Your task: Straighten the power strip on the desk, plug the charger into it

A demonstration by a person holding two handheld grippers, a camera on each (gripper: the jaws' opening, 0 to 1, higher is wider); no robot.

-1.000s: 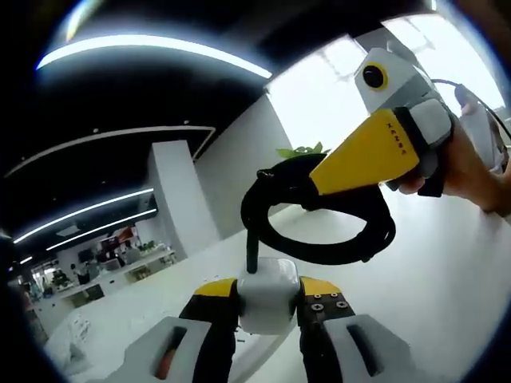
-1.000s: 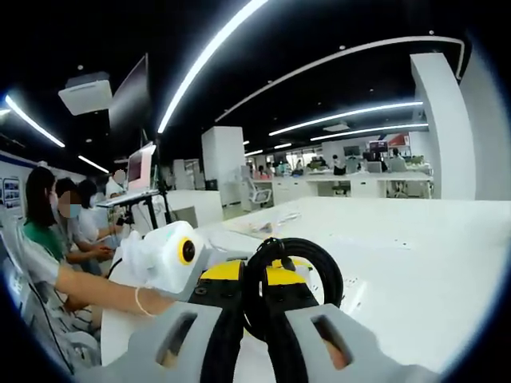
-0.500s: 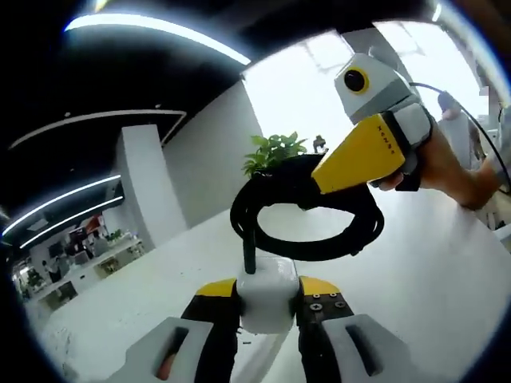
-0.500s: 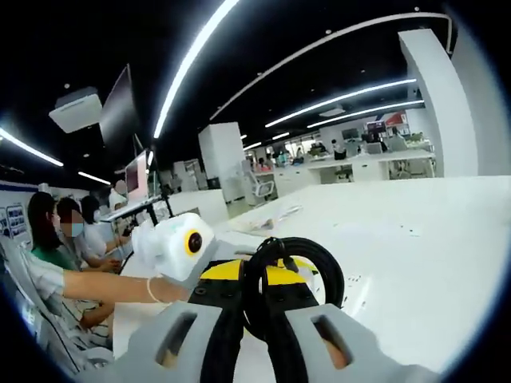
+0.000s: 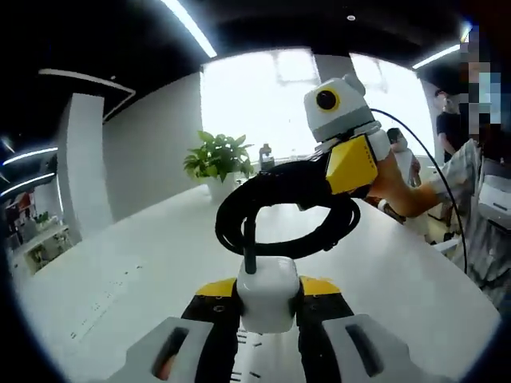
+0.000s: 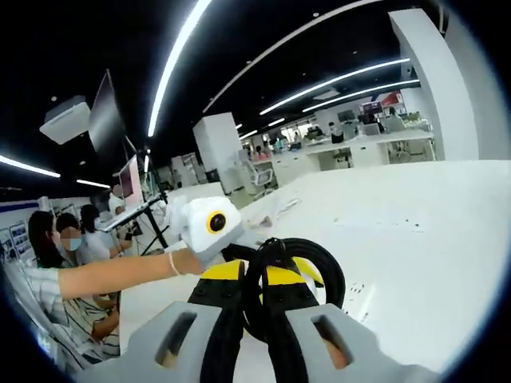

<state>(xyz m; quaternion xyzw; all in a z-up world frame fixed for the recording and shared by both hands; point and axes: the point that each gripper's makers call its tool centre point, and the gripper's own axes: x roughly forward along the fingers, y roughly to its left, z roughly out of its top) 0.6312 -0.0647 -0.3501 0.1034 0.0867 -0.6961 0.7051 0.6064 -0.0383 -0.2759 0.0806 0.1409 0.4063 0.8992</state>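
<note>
Holding the charger (image 5: 267,291) clenched in my left tongs (image 5: 267,297), right tongs (image 6: 254,307) gripping its coiled cable (image 6: 295,283) — plugging-in not yet done.

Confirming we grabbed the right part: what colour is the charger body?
White charger, with a black coiled cable; clearest in the left gripper view.
</note>
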